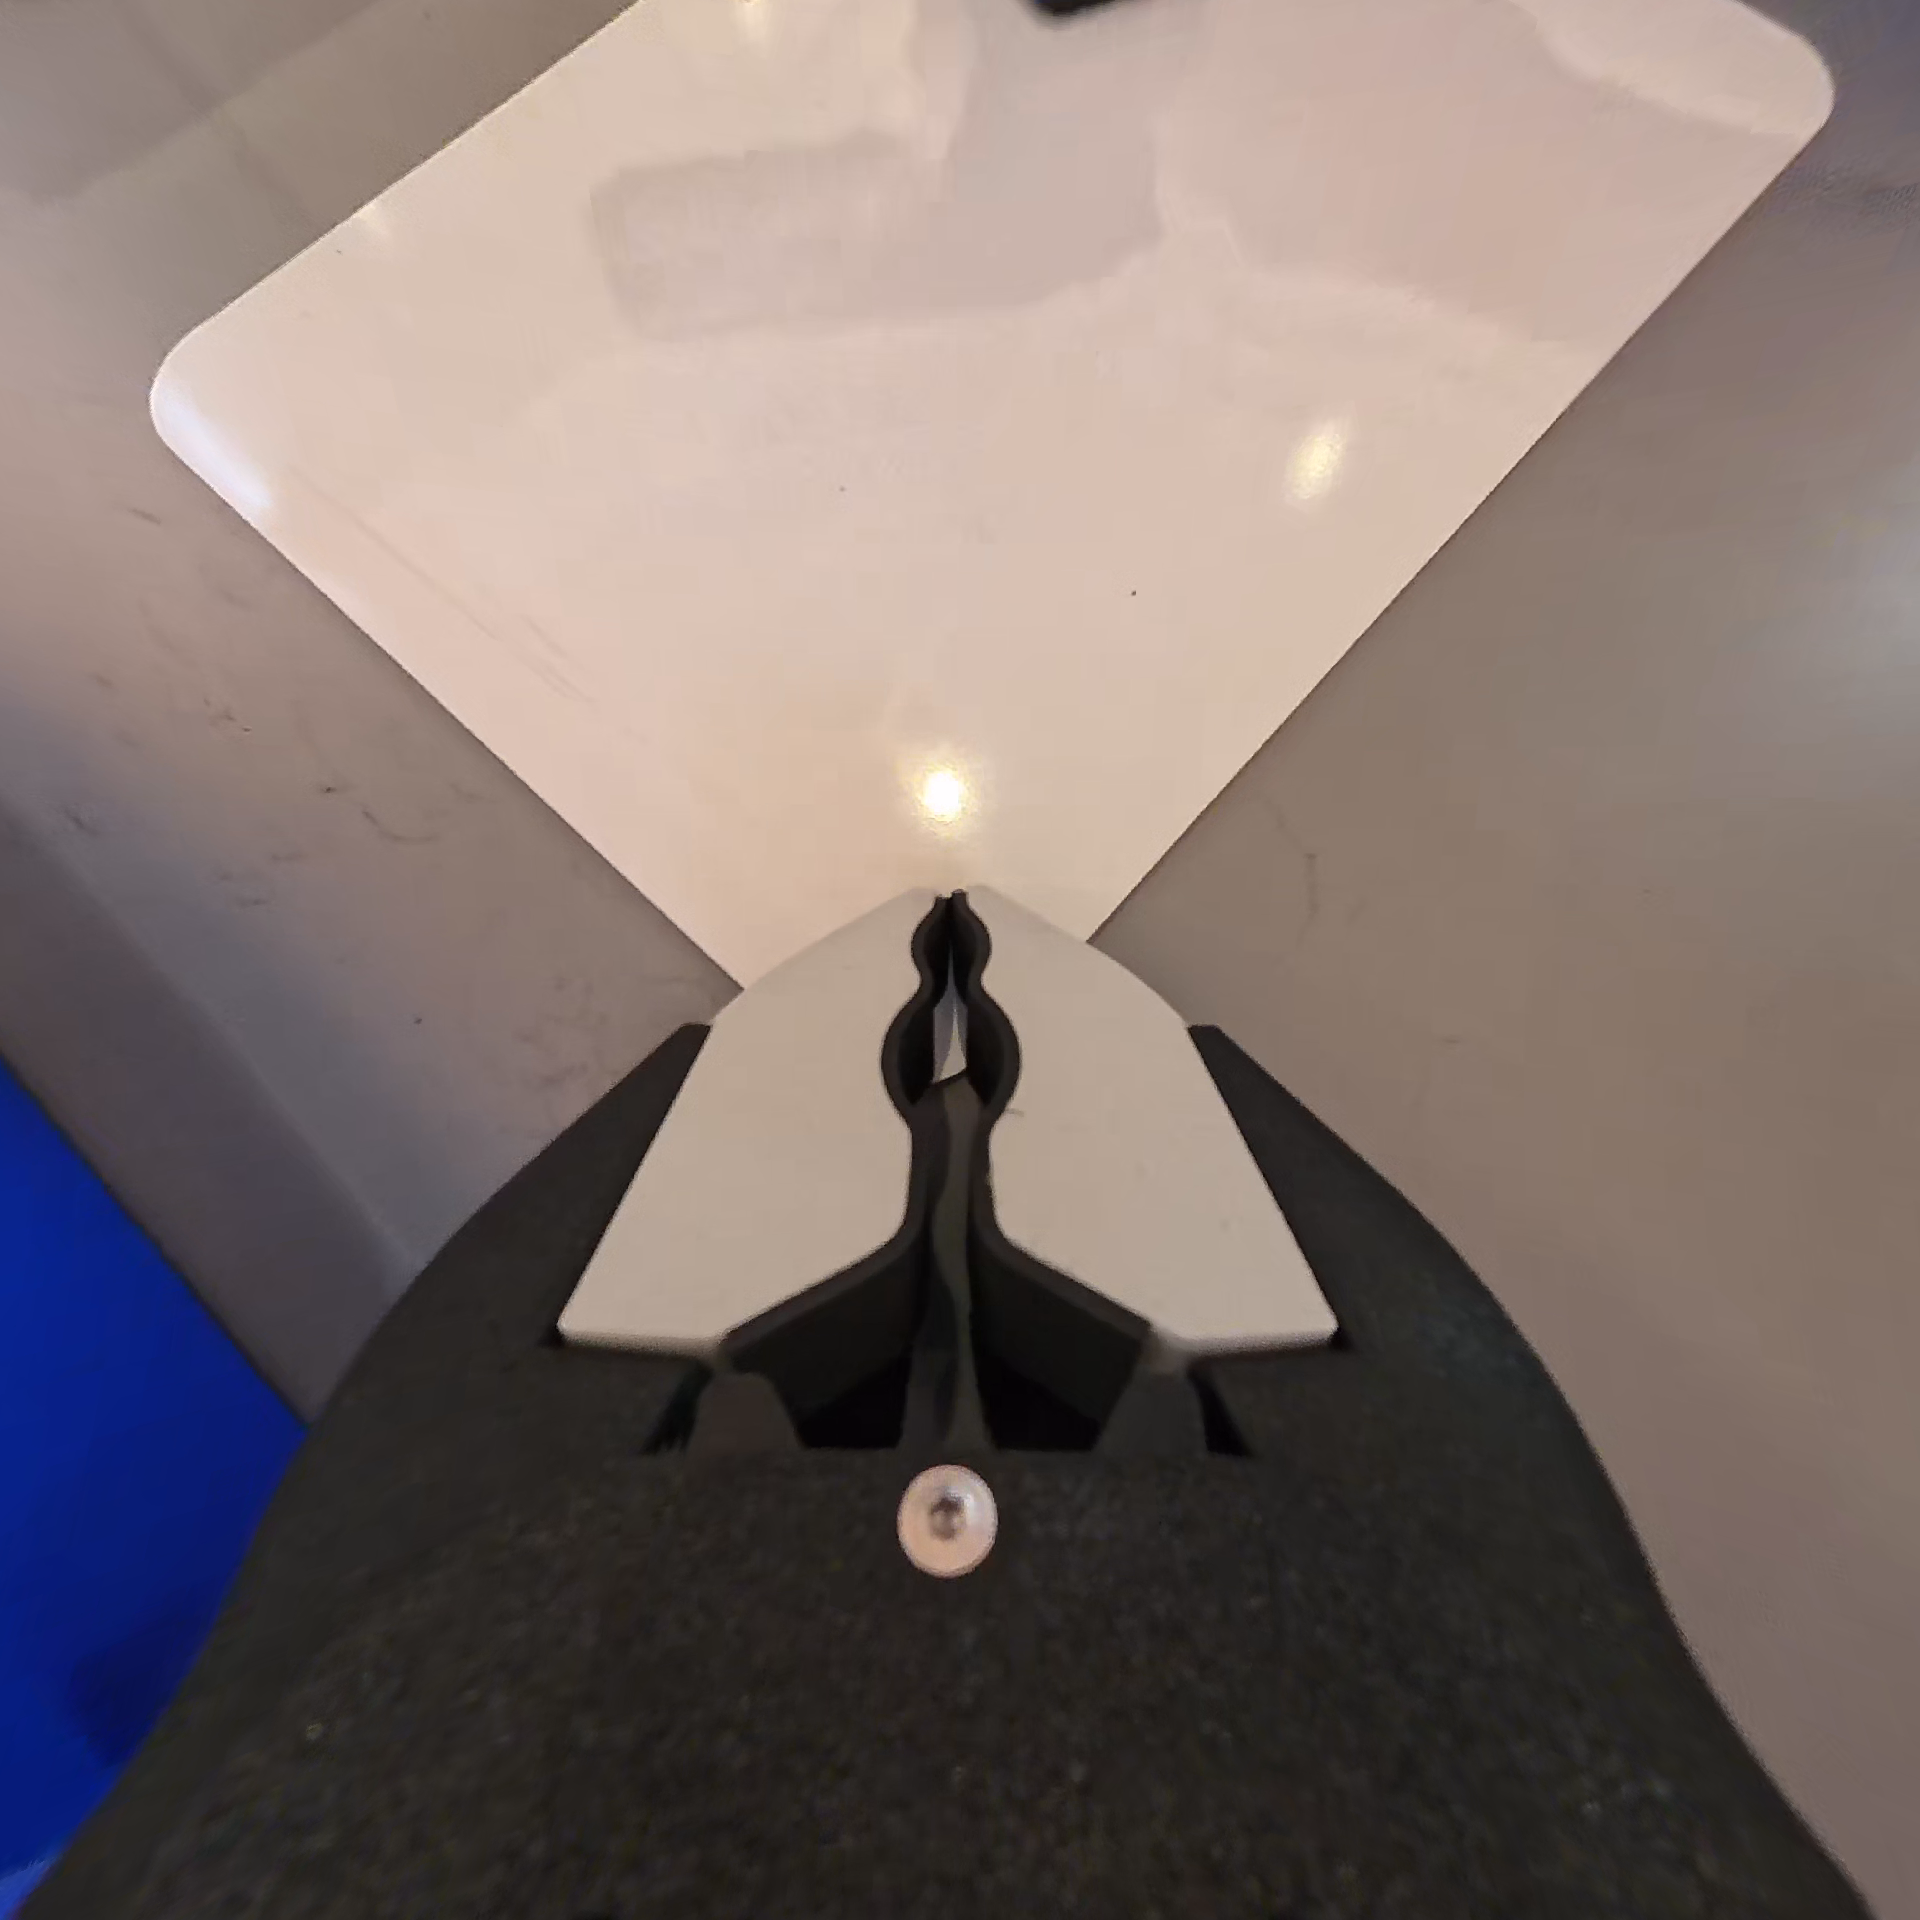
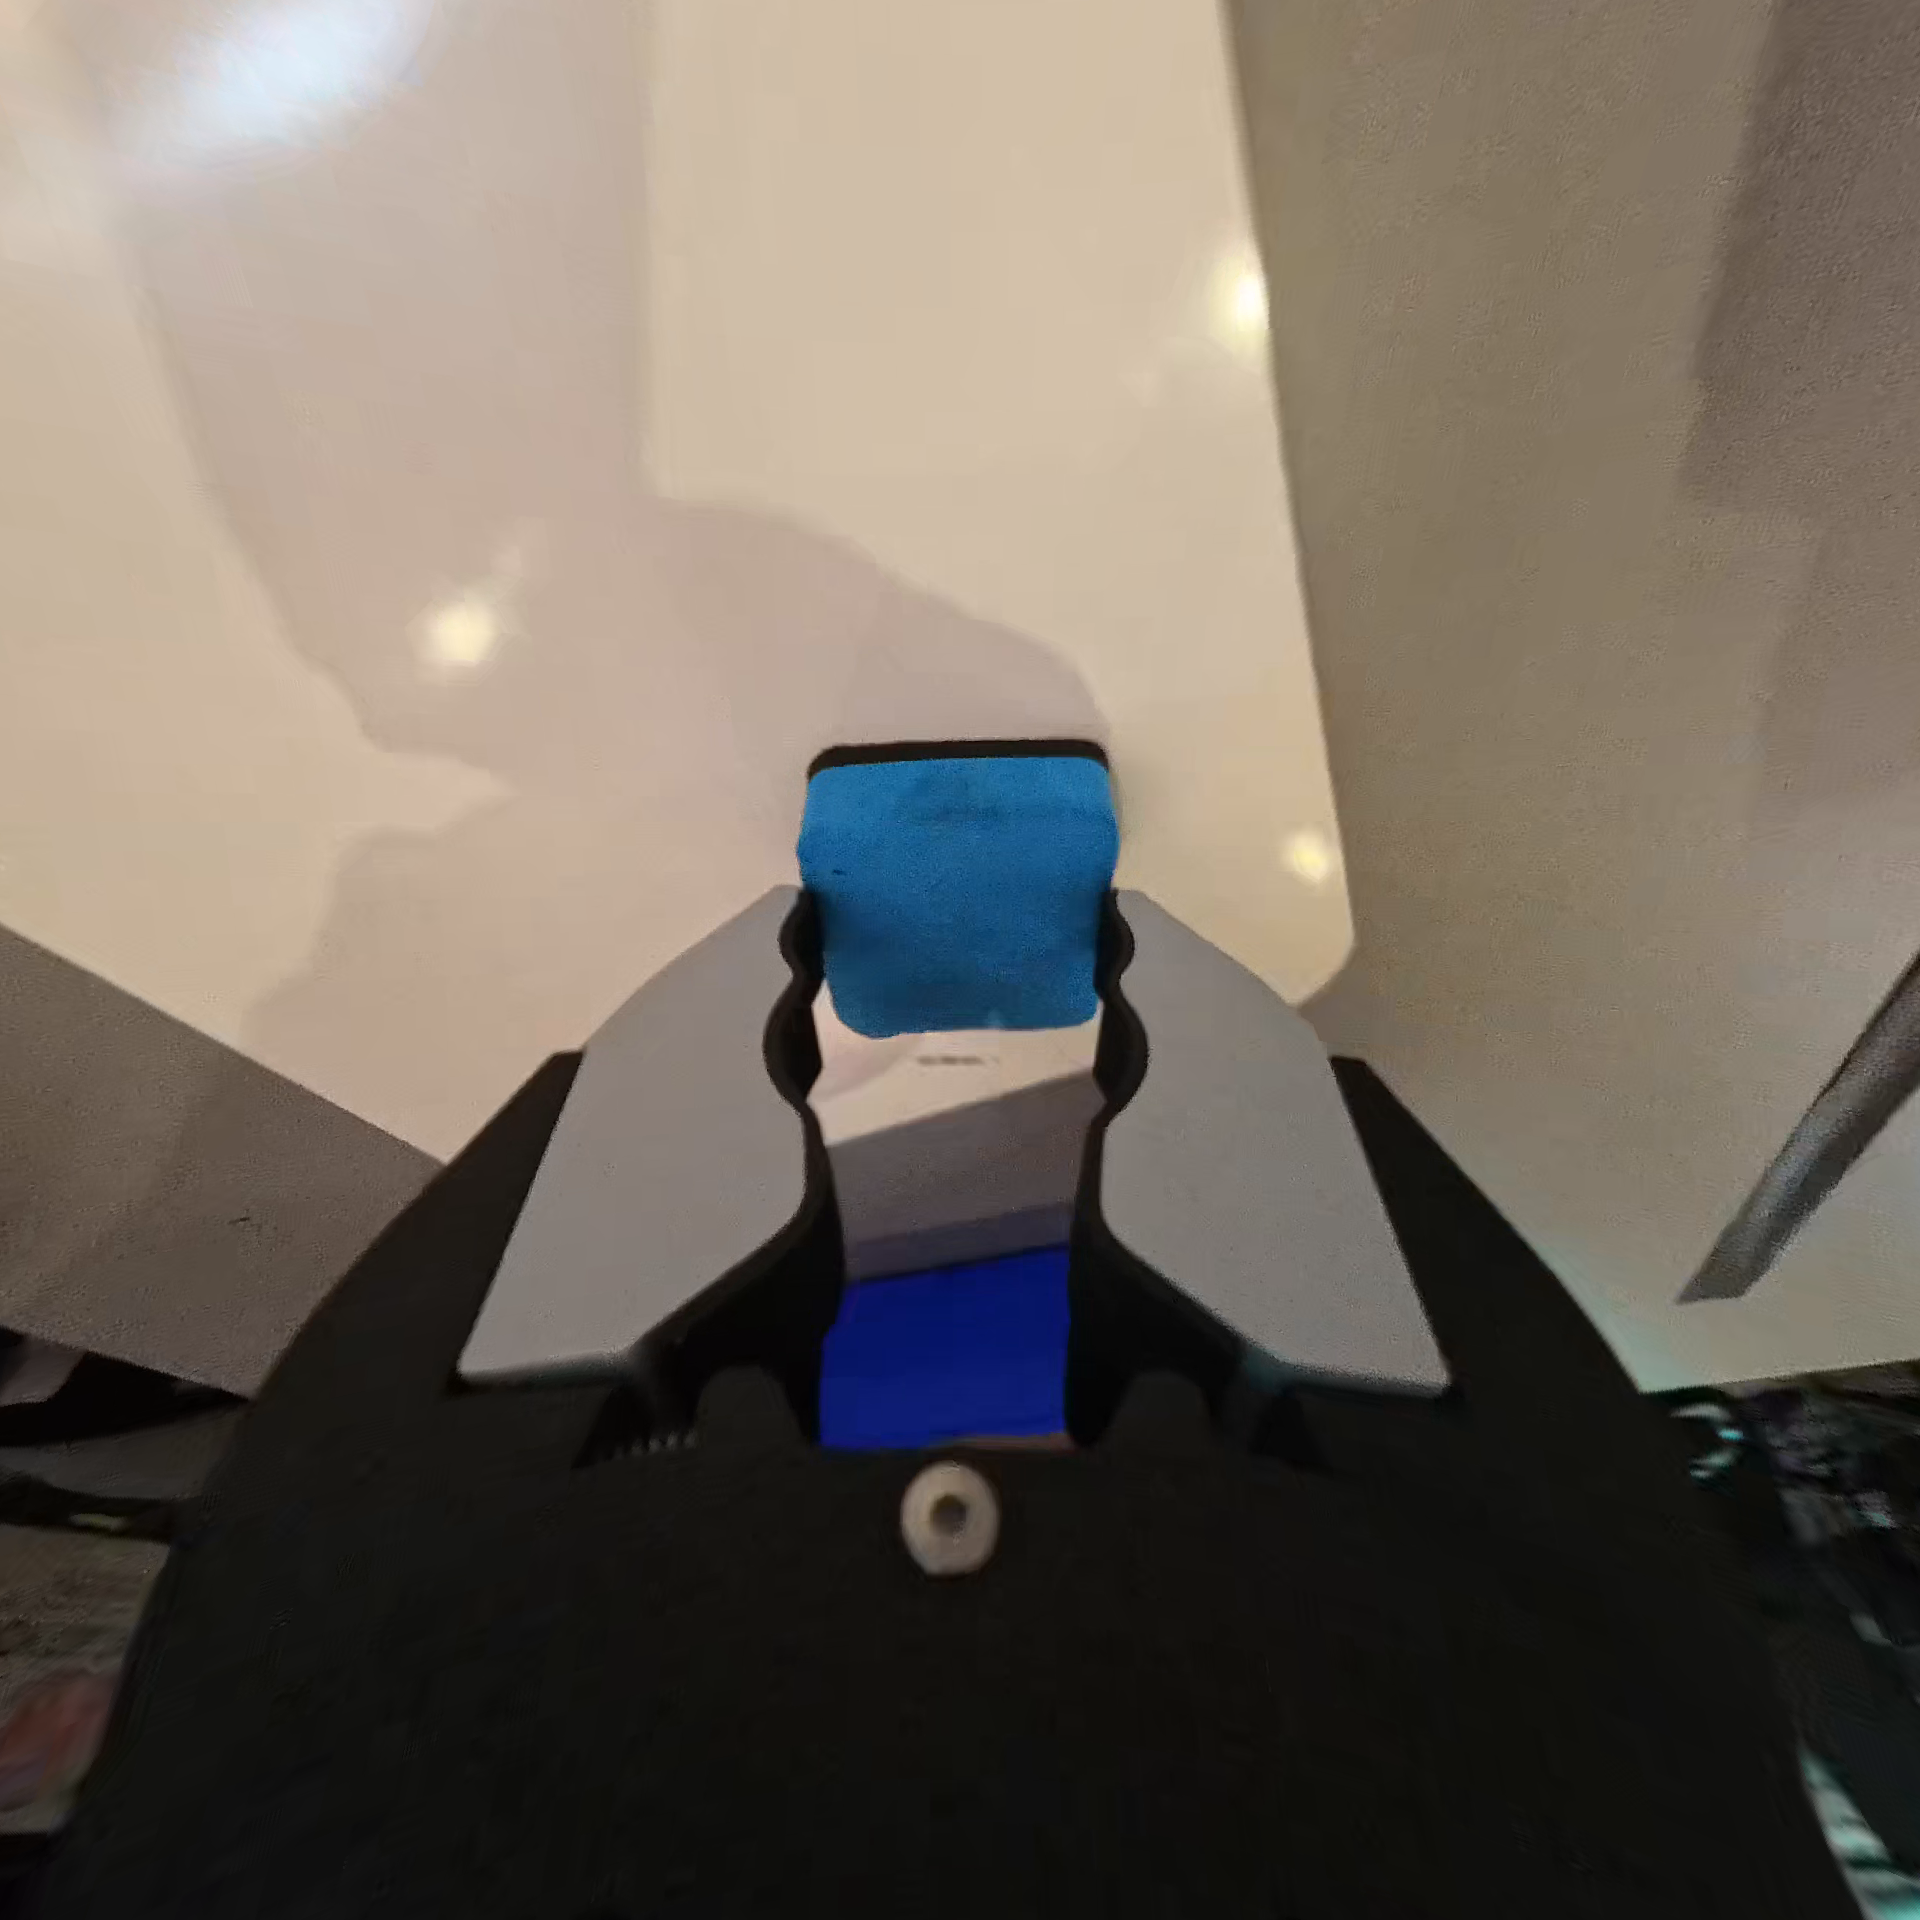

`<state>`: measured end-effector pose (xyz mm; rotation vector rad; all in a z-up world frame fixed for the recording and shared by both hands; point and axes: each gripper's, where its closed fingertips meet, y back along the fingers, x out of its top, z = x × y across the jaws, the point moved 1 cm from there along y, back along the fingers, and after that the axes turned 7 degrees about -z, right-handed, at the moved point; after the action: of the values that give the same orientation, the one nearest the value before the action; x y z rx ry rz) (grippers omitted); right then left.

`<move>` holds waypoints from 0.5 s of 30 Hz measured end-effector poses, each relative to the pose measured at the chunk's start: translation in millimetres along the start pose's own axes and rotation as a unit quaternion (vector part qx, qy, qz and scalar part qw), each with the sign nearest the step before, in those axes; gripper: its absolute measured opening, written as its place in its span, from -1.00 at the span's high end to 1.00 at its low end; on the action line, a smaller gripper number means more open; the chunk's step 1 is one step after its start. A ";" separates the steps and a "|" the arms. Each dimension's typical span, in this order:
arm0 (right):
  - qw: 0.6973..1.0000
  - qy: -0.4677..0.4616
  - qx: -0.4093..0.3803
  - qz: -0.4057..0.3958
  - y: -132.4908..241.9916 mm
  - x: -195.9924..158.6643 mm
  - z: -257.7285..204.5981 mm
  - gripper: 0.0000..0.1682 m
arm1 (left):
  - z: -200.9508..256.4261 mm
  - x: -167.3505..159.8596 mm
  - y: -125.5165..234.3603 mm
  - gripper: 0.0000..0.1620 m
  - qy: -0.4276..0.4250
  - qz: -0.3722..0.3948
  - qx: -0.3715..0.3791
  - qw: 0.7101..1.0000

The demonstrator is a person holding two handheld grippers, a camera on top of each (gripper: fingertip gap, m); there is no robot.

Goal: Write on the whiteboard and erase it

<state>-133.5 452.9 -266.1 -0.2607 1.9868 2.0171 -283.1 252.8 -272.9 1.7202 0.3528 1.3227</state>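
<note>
Blue eraser (image 2: 951, 904), pinched by right gripper (image 2: 954, 951), escapes the left view.

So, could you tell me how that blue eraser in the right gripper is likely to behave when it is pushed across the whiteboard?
The blue eraser looks like foam, so probably light and squashy; the right gripper pinches only its near end. Its dark pad faces the glossy whiteboard, so it should slide easily. Pushed hard, it might twist between the fingers.

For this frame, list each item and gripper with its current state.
whiteboard: flat on the table, no writing visible.
eraser: blue, held over the whiteboard.
left gripper: shut, empty, at the whiteboard's near corner.
right gripper: shut on the eraser.
</note>
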 end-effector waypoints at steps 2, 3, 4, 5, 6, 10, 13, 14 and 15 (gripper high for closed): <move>0.998 -0.057 0.025 -0.003 -11.1 -28.7 27.5 0.40 | -0.1 -0.1 0.1 1.00 -0.002 0.000 0.003 1.000; 0.997 -0.067 0.032 -0.006 -13.0 -33.9 32.8 0.40 | 0.0 0.0 0.1 1.00 -0.003 0.000 0.004 1.000; 0.997 -0.064 0.025 -0.016 -12.6 -32.5 33.9 0.40 | 0.1 0.0 0.0 1.00 -0.004 0.000 0.004 1.000; 0.998 -0.050 0.010 -0.025 -9.1 -23.2 30.5 0.40 | 0.2 0.0 -0.1 1.00 -0.004 0.000 0.004 1.000; 0.999 -0.028 0.008 -0.013 -1.9 -3.3 18.9 0.40 | 0.2 0.2 -0.1 1.00 -0.003 0.000 0.003 1.000; 0.999 0.042 -0.019 -0.001 16.7 46.3 -13.6 0.40 | 0.1 0.4 -0.3 1.00 -0.001 0.000 -0.001 1.000; 1.000 -0.008 -0.002 -0.011 3.4 11.0 14.4 0.40 | 0.4 -0.4 0.5 1.00 -0.002 0.000 -0.001 1.000; 0.999 -0.039 0.010 -0.014 -3.9 -8.4 27.9 0.40 | 0.7 -1.0 0.9 1.00 -0.003 0.001 0.000 1.000; 0.998 -0.065 0.021 -0.012 -9.9 -23.9 38.4 0.40 | 0.9 -1.3 1.1 1.00 -0.005 0.001 0.002 1.000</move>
<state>-104.7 489.2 -266.4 -0.1390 1.9342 1.9252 -283.1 250.9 -272.9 1.7294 0.3488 1.3155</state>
